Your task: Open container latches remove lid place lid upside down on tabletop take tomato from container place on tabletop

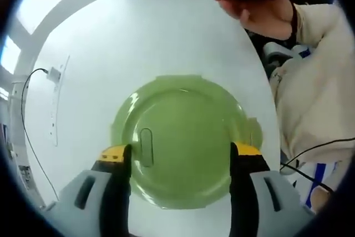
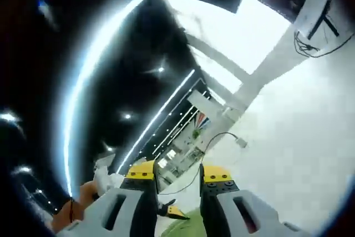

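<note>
1. Left gripper view: green lid (image 1: 183, 137) in lower centre of frame, round, lying flat or near flat over white tabletop (image 1: 138, 37). Cannot tell whether resting on the surface or held just above it.
2. Left gripper (image 1: 182, 156) spread wide, yellow-tipped jaws flanking the lid at lower left and lower right. Tips at or against the rim; true clamping not confirmable.
3. Small tab or latch sticking out at the lid's right edge, beside the right jaw. Raised oblong mark near the left jaw.
4. Orientation: round lid, so no real long axis; broad face turned toward the camera. Upside down or not: cannot tell.
5. Container body and tomato: not located here.
6. Person's hand (image 1: 260, 9) at upper right of frame, holding a dark yellow-edged device; beige sleeve (image 1: 316, 92) down the right side.
7. Right gripper view: right gripper (image 2: 176, 177) at bottom centre, jaws partly apart, nothing between them. Camera aimed up past the table edge at dark ceiling with light strips. Cable (image 2: 213, 142) trailing mid-frame.
8. Risk: wide hold on a thin rim, so lid could slip or tip if the jaws ease unevenly.
9. Risk: right gripper pointed away from the work; blind approach to the container likely if not re-aimed.
</note>
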A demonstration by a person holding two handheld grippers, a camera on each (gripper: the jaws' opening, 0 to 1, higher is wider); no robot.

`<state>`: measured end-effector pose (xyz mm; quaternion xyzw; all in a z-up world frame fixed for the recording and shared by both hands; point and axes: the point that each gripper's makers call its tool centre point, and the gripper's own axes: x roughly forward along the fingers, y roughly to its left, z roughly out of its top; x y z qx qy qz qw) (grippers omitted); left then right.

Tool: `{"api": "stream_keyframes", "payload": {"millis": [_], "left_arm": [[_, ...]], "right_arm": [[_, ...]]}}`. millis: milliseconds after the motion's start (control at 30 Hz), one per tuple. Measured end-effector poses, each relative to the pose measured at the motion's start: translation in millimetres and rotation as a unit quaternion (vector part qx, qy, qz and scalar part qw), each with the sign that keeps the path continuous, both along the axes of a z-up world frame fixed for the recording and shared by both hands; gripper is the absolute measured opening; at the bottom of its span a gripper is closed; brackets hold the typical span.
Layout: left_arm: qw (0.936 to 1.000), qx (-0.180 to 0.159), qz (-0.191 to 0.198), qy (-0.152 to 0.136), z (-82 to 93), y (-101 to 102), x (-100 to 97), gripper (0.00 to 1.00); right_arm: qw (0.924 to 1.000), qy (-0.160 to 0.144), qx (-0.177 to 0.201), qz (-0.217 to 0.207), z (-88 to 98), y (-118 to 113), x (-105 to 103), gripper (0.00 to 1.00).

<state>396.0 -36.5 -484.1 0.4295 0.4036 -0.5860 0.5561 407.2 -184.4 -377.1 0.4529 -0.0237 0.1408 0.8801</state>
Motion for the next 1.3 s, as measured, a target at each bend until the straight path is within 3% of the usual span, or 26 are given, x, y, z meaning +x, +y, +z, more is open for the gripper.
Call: {"api": "stream_keyframes", "payload": {"millis": [167, 433, 767, 800, 1067, 1300], "left_arm": [[1.0000, -0.001, 0.000, 0.000, 0.0, 0, 0.0, 0.67], [1.0000, -0.006, 0.000, 0.000, 0.2, 0, -0.2, 0.67], [1.0000, -0.008, 0.001, 0.000, 0.3, -1, -0.5, 0.67], [1.0000, -0.009, 0.001, 0.000, 0.3, -1, -0.5, 0.67], [1.0000, -0.007, 0.001, 0.000, 0.2, -1, -0.9, 0.67], [0.9999, -0.011, 0.001, 0.000, 0.2, 0, -0.9, 0.67]], "right_arm": [[0.9928, 0.065, 0.100, -0.013, -29.9, -3, 1, 0.24], [0.9863, 0.080, 0.142, -0.019, -49.0, 6, -4, 0.26], [0.9689, 0.131, 0.206, -0.038, -84.4, 21, -4, 0.26], [0.9641, 0.138, 0.224, -0.038, -89.0, 24, -4, 0.26], [0.9522, 0.172, 0.248, -0.046, -119.4, 39, -2, 0.25], [0.9441, 0.185, 0.270, -0.039, -127.8, 55, 3, 0.23]]}}
